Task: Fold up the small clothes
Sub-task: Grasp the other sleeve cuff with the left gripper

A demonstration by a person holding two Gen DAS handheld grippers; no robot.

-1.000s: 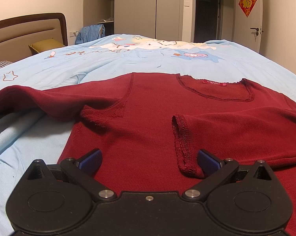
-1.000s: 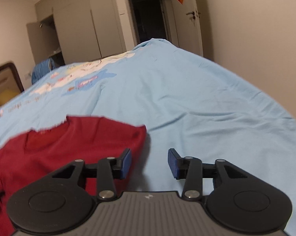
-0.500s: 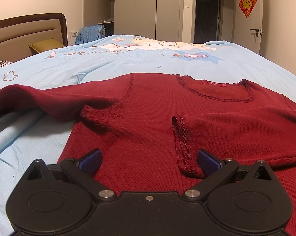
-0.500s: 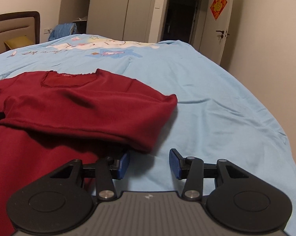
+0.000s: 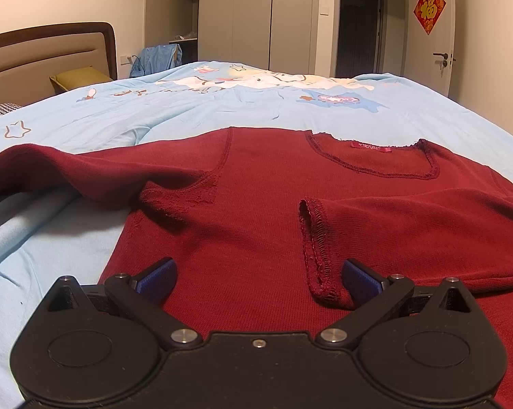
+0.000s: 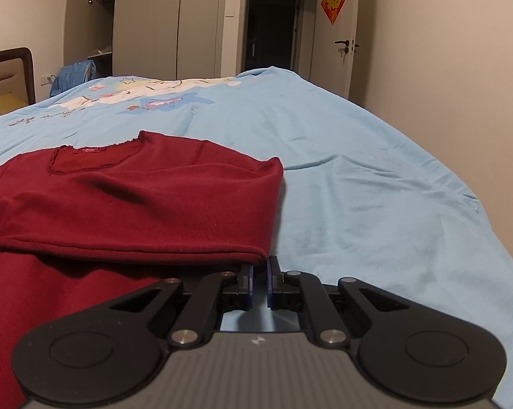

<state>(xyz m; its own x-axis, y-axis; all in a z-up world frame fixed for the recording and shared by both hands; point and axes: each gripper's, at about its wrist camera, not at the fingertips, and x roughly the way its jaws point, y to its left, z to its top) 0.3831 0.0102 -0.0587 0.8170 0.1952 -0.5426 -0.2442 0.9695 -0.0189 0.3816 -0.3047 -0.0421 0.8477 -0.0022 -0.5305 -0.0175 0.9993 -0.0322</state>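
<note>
Nearest in the left wrist view, the left gripper [image 5: 258, 266] stands with its jaws spread wide and nothing gripped. It is low over the lower body of a dark red sweater [image 5: 256, 187], which lies front up on a light blue bedspread [image 5: 69, 248]. The cuff [image 5: 314, 248] of the sleeve that is folded across the chest lies just inside the gripper's right finger, and bare red knit fills the rest of the gap. The right gripper [image 6: 260, 262] is at the sweater's right side with its jaws drawn almost together, only a thin slit between the pads. The near right corner of that folded sleeve [image 6: 137, 204] sits right at the fingertips. Whether any cloth is pinched between them cannot be told, since pale blue sheet shows through the slit lower down. Farther off, the other sleeve trails away to the left over a ridge in the bedding. The neckline [image 5: 372, 163] with its label lies at the sweater's far end. Beyond the printed cover are a headboard [image 5: 52, 54] at far left, a grey wardrobe [image 5: 249, 13] and a white door [image 5: 440, 34] at far right.
</note>
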